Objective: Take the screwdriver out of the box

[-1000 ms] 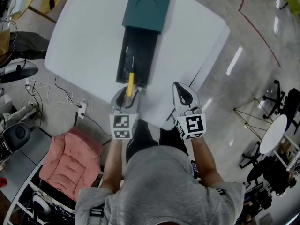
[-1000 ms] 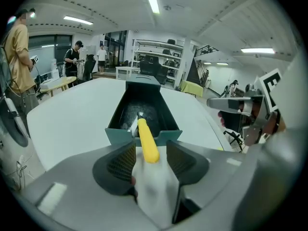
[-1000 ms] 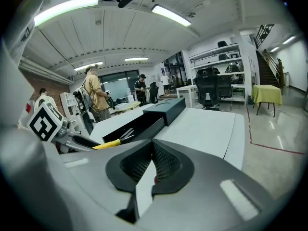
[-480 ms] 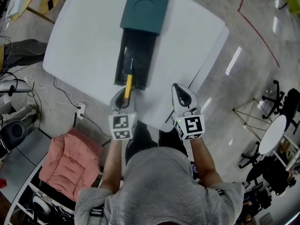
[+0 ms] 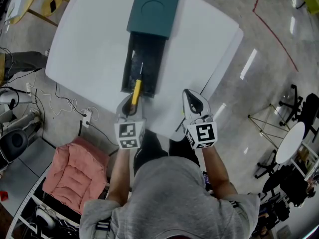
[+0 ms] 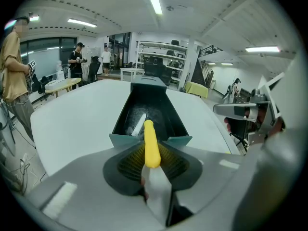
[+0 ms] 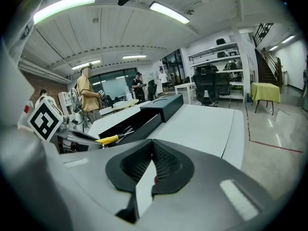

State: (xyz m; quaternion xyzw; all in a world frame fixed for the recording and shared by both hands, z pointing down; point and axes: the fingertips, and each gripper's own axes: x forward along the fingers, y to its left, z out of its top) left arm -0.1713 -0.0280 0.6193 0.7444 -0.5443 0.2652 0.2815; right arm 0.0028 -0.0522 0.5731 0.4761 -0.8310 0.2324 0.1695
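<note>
While a pink cushion (image 5: 75,171) lies on the floor at far left, the left gripper (image 5: 130,102) sits at the near end of the open black box (image 5: 127,68) on the white worktop (image 5: 89,44); its fingers (image 6: 130,160) have just been closing and clench the yellow handle of the screwdriver (image 5: 136,89), whose shaft lies inside the box; a teal lid (image 5: 154,6) covers the box's far end; further right, the right gripper (image 5: 194,102) hovers by the worktop's edge, fingers (image 7: 136,167) pressed together on nothing.

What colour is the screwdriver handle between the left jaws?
The screwdriver handle is yellow; best in left gripper view.
</note>
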